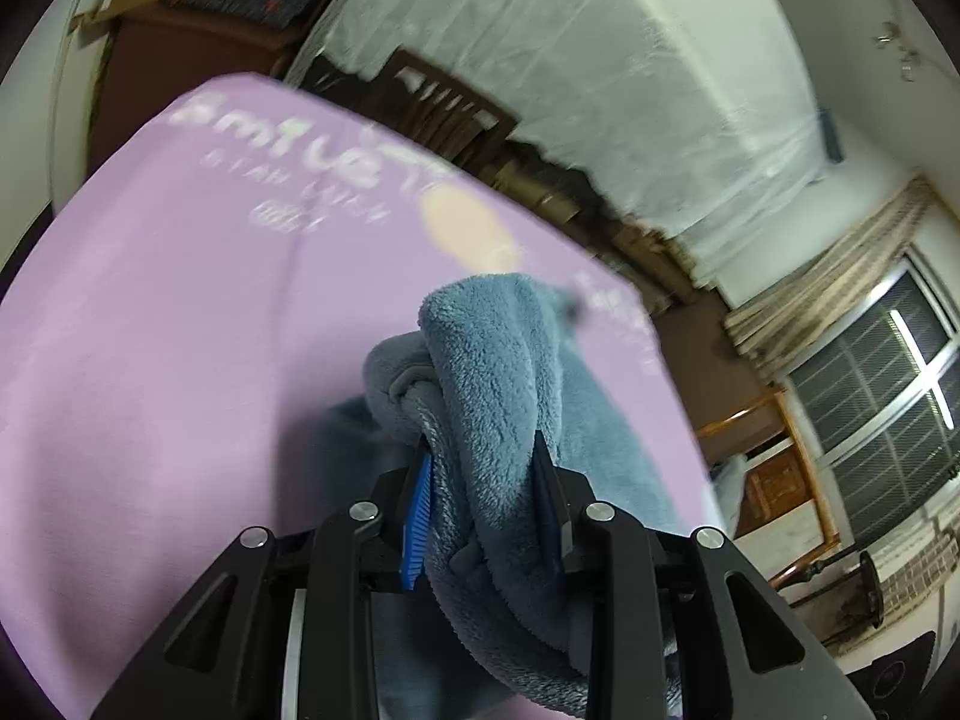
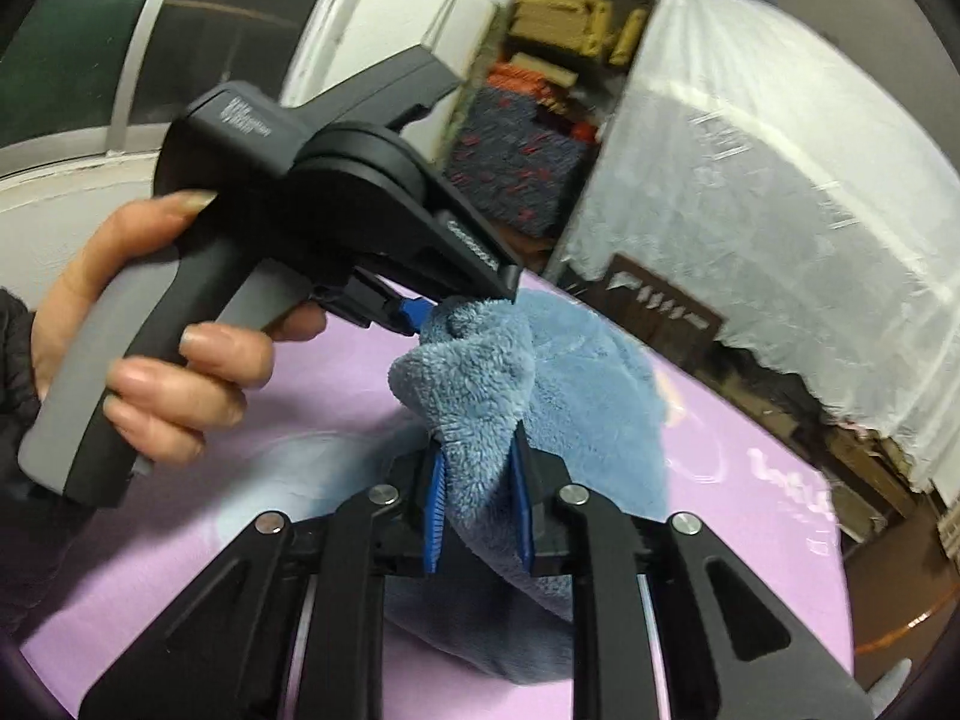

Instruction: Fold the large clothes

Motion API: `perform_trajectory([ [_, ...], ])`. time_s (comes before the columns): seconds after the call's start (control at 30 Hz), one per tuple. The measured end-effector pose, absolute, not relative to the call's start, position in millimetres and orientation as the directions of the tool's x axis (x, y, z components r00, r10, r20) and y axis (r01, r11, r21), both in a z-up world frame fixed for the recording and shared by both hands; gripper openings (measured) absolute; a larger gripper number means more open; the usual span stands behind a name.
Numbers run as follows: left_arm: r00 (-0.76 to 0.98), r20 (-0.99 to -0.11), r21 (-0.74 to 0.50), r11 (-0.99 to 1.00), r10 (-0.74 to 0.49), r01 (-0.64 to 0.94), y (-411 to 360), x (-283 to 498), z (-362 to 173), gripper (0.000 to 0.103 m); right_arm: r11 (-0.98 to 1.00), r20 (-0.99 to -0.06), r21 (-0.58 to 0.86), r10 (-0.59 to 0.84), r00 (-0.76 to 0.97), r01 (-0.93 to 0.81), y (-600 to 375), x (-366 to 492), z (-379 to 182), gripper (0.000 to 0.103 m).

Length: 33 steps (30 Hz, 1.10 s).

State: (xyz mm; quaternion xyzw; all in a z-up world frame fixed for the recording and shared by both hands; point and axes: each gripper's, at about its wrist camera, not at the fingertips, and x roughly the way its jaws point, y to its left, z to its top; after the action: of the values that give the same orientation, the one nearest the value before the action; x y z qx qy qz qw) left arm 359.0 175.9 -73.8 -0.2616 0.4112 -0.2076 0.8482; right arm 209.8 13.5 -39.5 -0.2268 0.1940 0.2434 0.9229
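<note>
A fluffy blue fleece garment (image 1: 498, 372) is bunched and held up above a lilac mat (image 1: 150, 312). My left gripper (image 1: 480, 462) is shut on a thick fold of it. My right gripper (image 2: 480, 450) is shut on another bunch of the same garment (image 2: 576, 396). In the right wrist view the left gripper (image 2: 438, 303), held by a hand (image 2: 150, 336), pinches the cloth just above and left of my right fingers. The two grippers are close together. The rest of the garment hangs down, hidden behind the fingers.
The lilac mat (image 2: 750, 540) with white lettering covers the work surface. Behind it stand a plastic-wrapped white block (image 1: 600, 90), dark wooden furniture (image 1: 444, 108) and stacked fabrics (image 2: 516, 162). A window with a curtain (image 1: 888, 396) is on the right.
</note>
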Motion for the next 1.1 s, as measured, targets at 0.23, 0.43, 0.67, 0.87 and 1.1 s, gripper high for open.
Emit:
perform_trajectory([
  [0.23, 0.509, -0.666, -0.63, 0.777, -0.545, 0.008, 212, 378, -126, 0.042, 0.725, -0.619, -0.268, 0.374, 0.69, -0.634, 45, 230, -92, 0.02],
  [0.43, 0.518, -0.703, -0.574, 0.819, -0.487, -0.009, 210, 378, -129, 0.063, 0.7, -0.638, -0.258, 0.394, 0.662, -0.666, 49, 227, -102, 0.026],
  [0.67, 0.529, -0.712, -0.553, 0.833, -0.461, -0.019, 211, 379, -125, 0.067, 0.671, -0.645, -0.25, 0.422, 0.637, -0.698, 53, 216, -94, 0.045],
  [0.87, 0.587, -0.709, -0.544, 0.833, -0.391, -0.102, 229, 368, -110, 0.065, 0.691, -0.617, -0.174, 0.479, 0.624, -0.702, 19, 196, -70, 0.044],
  [1.1, 0.733, -0.583, -0.554, 0.832, -0.351, -0.042, 225, 339, -54, 0.064, 0.77, -0.535, -0.013, 0.534, 0.654, -0.638, -44, 207, -22, 0.044],
])
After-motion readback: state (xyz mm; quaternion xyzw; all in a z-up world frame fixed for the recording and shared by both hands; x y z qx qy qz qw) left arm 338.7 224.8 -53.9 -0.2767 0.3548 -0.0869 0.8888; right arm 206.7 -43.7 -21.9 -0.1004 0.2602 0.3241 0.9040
